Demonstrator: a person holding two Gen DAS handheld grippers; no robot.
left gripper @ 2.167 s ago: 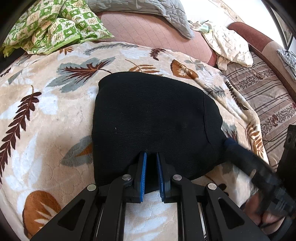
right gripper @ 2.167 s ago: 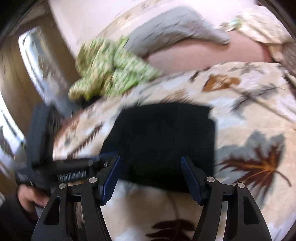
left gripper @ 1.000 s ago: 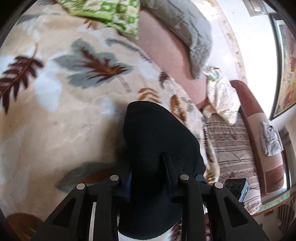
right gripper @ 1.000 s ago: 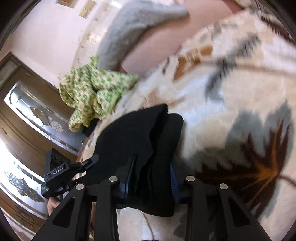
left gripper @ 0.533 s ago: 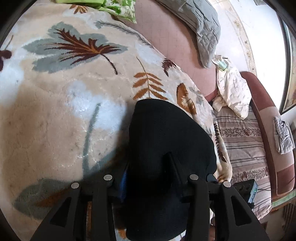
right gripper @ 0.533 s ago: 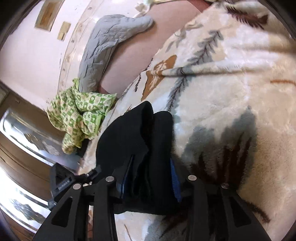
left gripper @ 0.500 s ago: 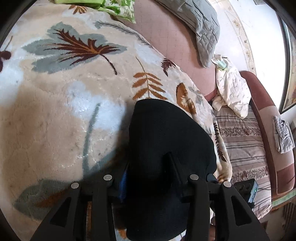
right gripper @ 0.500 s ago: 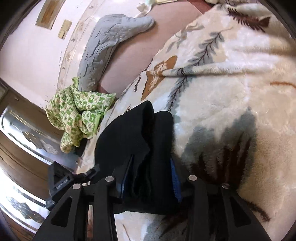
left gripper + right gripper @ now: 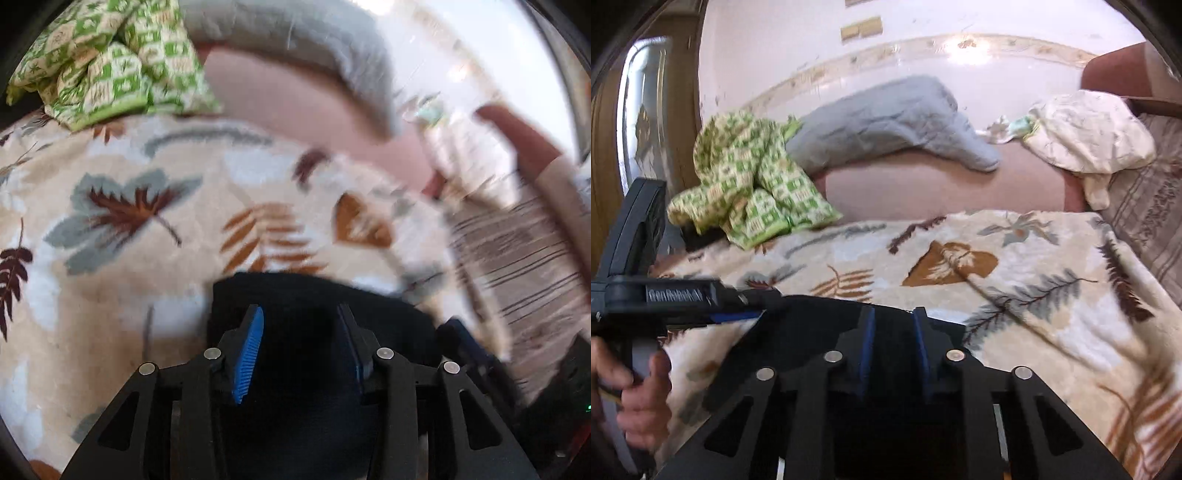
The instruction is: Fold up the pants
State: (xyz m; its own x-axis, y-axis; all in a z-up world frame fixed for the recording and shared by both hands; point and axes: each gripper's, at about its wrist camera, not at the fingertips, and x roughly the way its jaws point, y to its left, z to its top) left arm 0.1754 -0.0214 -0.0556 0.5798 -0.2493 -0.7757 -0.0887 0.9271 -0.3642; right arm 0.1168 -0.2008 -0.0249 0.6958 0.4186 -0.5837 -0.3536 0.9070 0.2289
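The black pants lie folded into a compact bundle on the leaf-patterned blanket. My left gripper hangs over the bundle's near edge with its blue pads apart and open. In the right wrist view the pants lie under my right gripper, whose jaws stand a narrow gap apart over the black cloth; whether they pinch it is unclear. The left gripper shows there at the left, held by a hand. The left wrist view is motion-blurred.
A green patterned cloth and a grey quilted pillow lie at the back on a pink mattress. A cream cloth lies on the striped sofa at the right. A wooden door stands at the left.
Both grippers have lowered the bundle onto the blanket and pulled back toward me. The left jaws have opened and let go of the pants. Both cameras now tilt level.
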